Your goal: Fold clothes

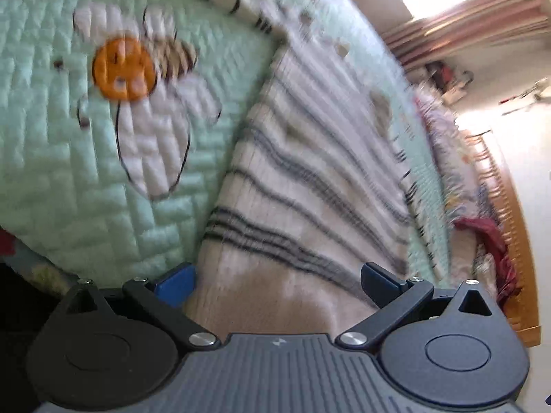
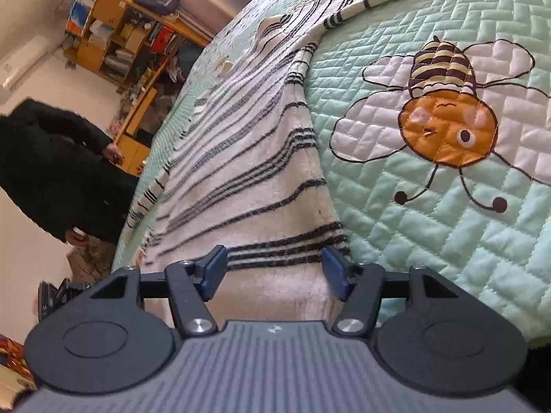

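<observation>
Status: your striped knit garment (image 2: 248,172) lies stretched as a long band on the quilted bed cover (image 2: 430,241), running from the bottom centre of the right wrist view up toward the upper middle. In the left wrist view the same garment (image 1: 310,179) runs from bottom centre to the upper right, blurred. Its long edge beside the quilt looks doubled over, so I judge one lengthwise fold is in. The band is still at full length; the crosswise folds appear to remain. A striped strip, perhaps a sleeve, trails along the top edge of the right wrist view, so you may yet have to tuck that in.

Jaws: your right gripper (image 2: 275,272) stands moderately open, blue pads either side of the near end of the garment, not pressing it; nothing held. Your left gripper (image 1: 279,285) stands wide open over the near end too, gripping nothing.

Materials: the garment is a soft, fuzzy cream knit with thin dark stripes in clusters, limp and ripply; expect it to sag and slide when lifted. The cover is satiny mint green, stitched in a brick-like herringbone, with an appliqué bee (image 2: 447,117) in orange and white. It looks slippery.

Background: a person in dark clothes (image 2: 58,172) at left, and wooden shelves (image 2: 120,41) at upper left.
</observation>
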A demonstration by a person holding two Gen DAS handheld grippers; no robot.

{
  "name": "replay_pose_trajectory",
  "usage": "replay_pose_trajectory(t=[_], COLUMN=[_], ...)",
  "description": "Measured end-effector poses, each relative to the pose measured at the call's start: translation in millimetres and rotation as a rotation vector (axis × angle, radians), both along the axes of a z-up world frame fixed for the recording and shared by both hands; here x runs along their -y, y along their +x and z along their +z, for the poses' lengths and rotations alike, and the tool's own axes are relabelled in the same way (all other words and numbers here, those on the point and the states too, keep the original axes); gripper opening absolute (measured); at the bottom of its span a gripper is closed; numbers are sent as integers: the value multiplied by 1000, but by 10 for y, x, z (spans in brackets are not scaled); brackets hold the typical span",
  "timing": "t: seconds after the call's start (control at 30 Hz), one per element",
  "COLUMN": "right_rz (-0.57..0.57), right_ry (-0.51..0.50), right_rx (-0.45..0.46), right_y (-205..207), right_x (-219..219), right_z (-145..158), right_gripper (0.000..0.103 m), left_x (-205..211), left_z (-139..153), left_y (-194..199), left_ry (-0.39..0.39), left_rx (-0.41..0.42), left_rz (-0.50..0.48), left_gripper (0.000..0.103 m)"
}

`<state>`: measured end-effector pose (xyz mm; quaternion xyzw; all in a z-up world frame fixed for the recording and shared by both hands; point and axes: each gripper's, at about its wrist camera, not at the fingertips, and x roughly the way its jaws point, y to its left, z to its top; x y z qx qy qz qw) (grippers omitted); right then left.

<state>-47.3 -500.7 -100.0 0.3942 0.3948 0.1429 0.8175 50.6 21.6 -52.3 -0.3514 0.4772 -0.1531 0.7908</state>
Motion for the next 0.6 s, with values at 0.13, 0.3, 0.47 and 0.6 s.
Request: replay_pose_trajectory(t=[0.13, 0.3, 0.47, 0.6], right_rz=[-35, -37, -50, -74], right_ry=[56, 63, 22, -31], right_rx=[-6, -5, -40, -72], right_y=[-19, 1, 15, 18], right_x=[15, -68, -168, -295], right_z=[6, 64, 96, 134], right_gripper=[70, 72, 73, 74], left_x=[-325, -897, -1590, -1686], left_z=[119, 176, 207, 390], left_y=[-61, 21, 454, 871], left_ry=[-41, -40, 73, 666], left_rx=[51, 67, 134, 238], left_rz=[140, 313, 490, 507], left_gripper=[102, 102, 102, 102])
